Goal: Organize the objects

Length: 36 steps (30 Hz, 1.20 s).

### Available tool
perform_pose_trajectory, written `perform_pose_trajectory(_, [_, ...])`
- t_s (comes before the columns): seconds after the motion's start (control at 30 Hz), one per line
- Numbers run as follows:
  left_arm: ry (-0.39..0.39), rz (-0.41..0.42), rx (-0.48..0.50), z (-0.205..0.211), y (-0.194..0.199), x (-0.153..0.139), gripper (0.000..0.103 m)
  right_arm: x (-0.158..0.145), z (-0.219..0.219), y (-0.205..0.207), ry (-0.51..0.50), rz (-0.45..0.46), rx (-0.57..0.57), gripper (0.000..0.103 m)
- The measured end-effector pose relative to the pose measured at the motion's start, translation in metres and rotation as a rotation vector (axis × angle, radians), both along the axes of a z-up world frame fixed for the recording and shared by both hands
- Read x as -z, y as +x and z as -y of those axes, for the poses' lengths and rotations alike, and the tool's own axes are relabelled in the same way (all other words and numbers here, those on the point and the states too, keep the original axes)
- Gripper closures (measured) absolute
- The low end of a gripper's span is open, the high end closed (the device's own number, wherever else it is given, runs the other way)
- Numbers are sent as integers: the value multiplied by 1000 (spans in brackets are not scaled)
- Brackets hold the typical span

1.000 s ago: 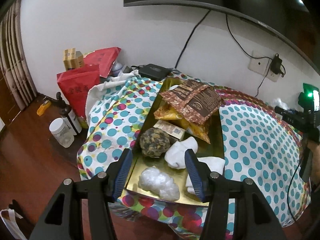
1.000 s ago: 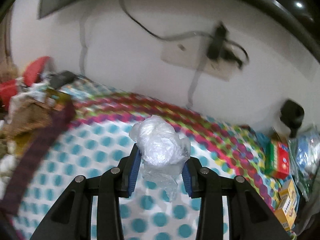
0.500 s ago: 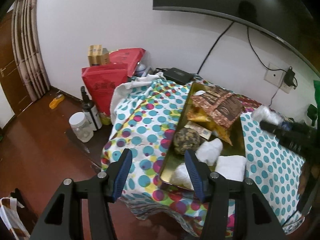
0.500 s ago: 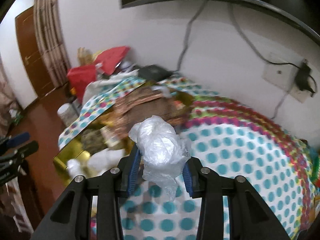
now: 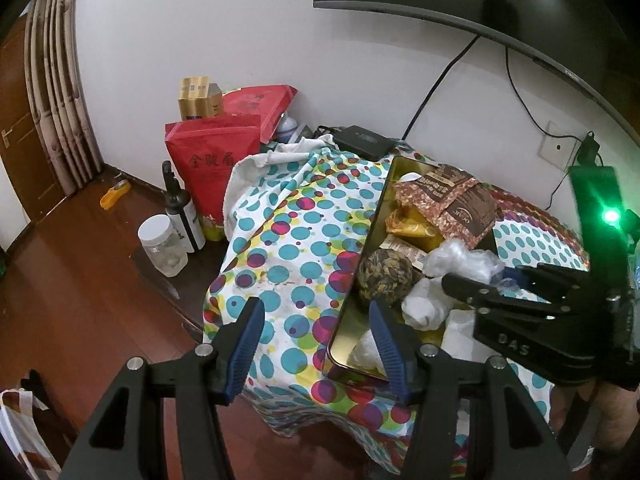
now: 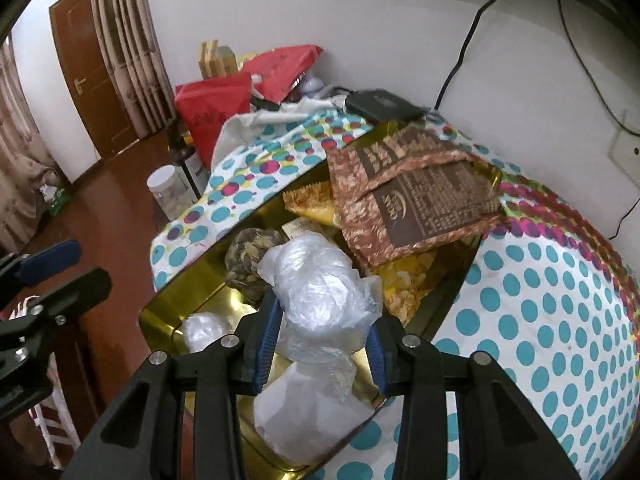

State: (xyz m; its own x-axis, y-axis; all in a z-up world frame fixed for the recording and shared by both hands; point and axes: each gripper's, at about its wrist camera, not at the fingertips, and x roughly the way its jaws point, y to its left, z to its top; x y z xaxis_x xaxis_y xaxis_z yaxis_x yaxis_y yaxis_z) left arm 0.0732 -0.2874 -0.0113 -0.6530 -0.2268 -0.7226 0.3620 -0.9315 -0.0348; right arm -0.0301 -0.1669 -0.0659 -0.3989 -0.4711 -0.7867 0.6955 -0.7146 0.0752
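Observation:
My right gripper (image 6: 323, 316) is shut on a crumpled clear plastic bundle (image 6: 320, 292) and hangs over the gold tray (image 6: 160, 308). In the tray lie a brown snack packet (image 6: 416, 200), a yellow packet (image 6: 316, 208), a dark round ball (image 6: 248, 256), a second plastic bundle (image 6: 204, 330) and white paper (image 6: 296, 408). From the left wrist view the right gripper (image 5: 480, 276) reaches in from the right, with the bundle (image 5: 460, 260) above the tray (image 5: 352, 336). My left gripper (image 5: 316, 308) is open and holds nothing, by the tray's near left corner.
The tray rests on a dotted cloth (image 5: 288, 240) over a low table. Left of the table stand red bags (image 5: 212, 160), a dark bottle (image 5: 180, 216) and a clear jar (image 5: 162, 244) on the wooden floor. A black box (image 5: 364, 142) sits at the back by the wall.
The right gripper has swung left with the plastic bundle, from over the dotted cloth to over the tray. The left gripper has drifted left, so the tray lies at its right finger.

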Motion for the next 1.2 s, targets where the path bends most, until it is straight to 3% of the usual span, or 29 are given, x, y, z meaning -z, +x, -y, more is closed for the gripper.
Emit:
perform_pose_trajectory(0.3, [18,7,-9,3,0,1,47,12,0,-6,14,42,26,61])
perform_pose_trajectory(0.37, [15,12,-15,3,0,1,47,10,0,-5,20,33,37,52])
perform_pose_trajectory(0.43, [16,15,-19,3,0,1,47,7,-2,-3,12,29,43,36])
perform_pose_trajectory(0.73, [40,-1,-15,-2,-1,-9,47,-25,-22,14,6,-50,72,7])
perform_pose_trajectory(1.03, [40,-4,70,-39,-17,-19,46,-51,-87,37,36,-127,148,1])
perform_pose_trajectory(1.1, [24,-2,84,-50,-21,-21,36,-52,-102,42,39,-118,157,0])
perform_pose_trajectory(1.2, [-20,-7,92,-66,-26,-25,34,-49,-128,49,44,-99,183,0])
